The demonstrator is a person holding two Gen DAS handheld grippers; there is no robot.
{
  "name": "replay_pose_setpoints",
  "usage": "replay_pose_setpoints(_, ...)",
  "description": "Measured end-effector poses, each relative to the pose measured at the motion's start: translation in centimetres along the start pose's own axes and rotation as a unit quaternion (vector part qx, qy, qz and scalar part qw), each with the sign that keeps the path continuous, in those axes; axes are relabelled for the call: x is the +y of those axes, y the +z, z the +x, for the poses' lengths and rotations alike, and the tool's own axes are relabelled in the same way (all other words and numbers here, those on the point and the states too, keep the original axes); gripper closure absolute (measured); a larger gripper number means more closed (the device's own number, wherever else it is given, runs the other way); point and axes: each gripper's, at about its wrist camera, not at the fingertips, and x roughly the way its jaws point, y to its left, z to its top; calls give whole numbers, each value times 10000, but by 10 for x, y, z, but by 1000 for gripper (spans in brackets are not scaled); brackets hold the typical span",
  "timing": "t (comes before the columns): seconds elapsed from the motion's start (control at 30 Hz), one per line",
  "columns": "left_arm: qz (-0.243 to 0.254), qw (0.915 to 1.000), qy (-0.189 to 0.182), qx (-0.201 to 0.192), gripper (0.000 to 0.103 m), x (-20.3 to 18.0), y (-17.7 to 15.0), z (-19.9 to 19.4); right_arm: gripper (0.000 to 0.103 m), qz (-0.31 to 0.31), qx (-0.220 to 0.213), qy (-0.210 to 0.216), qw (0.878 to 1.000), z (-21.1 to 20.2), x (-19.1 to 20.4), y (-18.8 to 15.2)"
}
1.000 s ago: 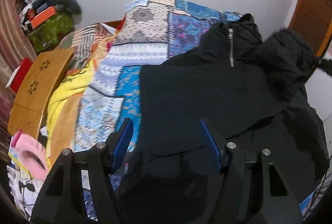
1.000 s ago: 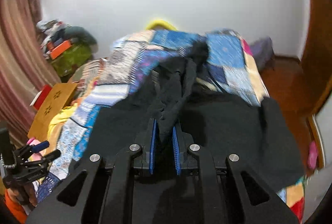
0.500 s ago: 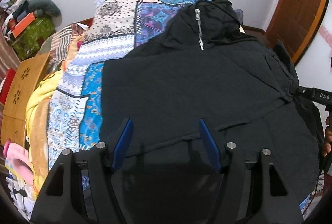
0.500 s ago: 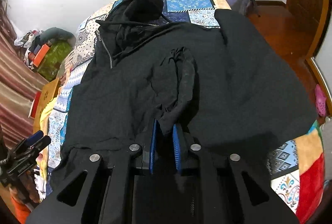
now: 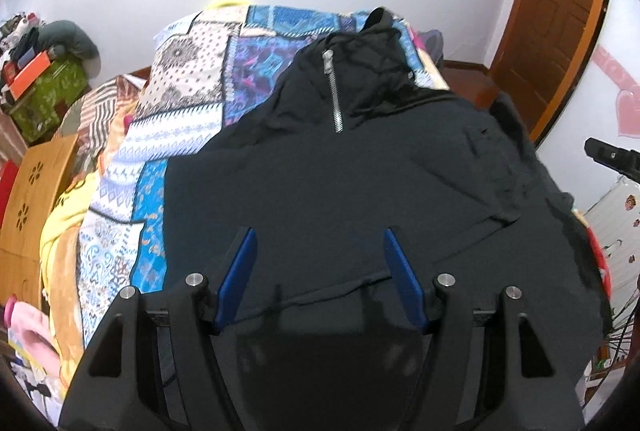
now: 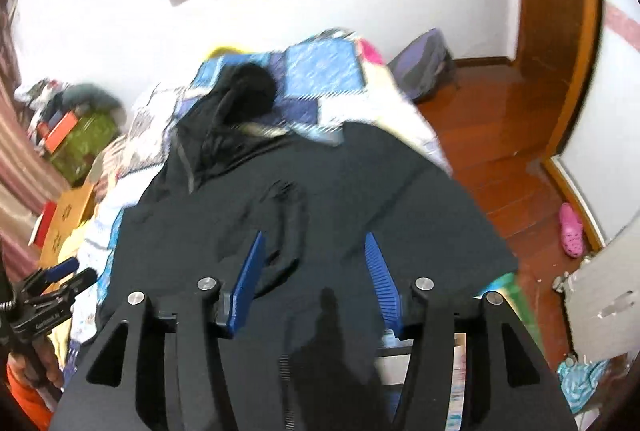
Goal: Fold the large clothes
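White walls and a brown wooden door (image 5: 560, 19) are seen behind a bed covered by a patchwork quilt (image 5: 192, 103), on which a black hooded jacket (image 5: 340, 183) is spread flat, its silver zipper (image 5: 334, 91) toward twelve o'clock. The left tool (image 5: 318, 251) is held spread above the jacket's hem, nothing being pinched. The right tool (image 6: 316, 255) is caught with its jaws opening over a rumpled sleeve fold (no cloth is gripped). A pink shoe (image 6: 570, 229) is seen on the floor at three o'clock.
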Motion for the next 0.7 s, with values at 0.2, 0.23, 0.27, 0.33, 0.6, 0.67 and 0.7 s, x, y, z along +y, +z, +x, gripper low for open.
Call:
replay_pose_setpoints(0.2, 118, 9997, -61, -182, 38, -18, 10, -2, 29, 642, -297, -358, 9969, -20, -53, 6)
replay_pose_setpoints(0.23, 107, 9998, -74, -179, 38, -20, 10, -1, 26, 833, -325, -451, 9950, -19, -66, 3)
replay_pose_setpoints(0.27, 89, 9998, -107, -159, 38, -22, 10, 1, 26, 995, -303, -532, 9932, -16, -76, 1)
replay_pose_setpoints(0.33, 70, 9998, -181, -91, 38, -26, 8, 6, 26, 1403, -97, -596, 9883, -4, -98, -6)
replay_pose_setpoints(0.6, 121, 9997, -179, 151, 38, -34, -1, 22, 26, 2817, 851, 114, 9557, 53, -157, -46)
replay_pose_setpoints(0.67, 86, 9997, -165, 181, 38, -32, -1, 24, 26, 2998, 995, 244, 9485, 66, -162, -50)
replay_pose_setpoints(0.7, 72, 9997, -165, 185, 38, -32, -2, 25, 26, 3058, 1048, 291, 9459, 69, -161, -52)
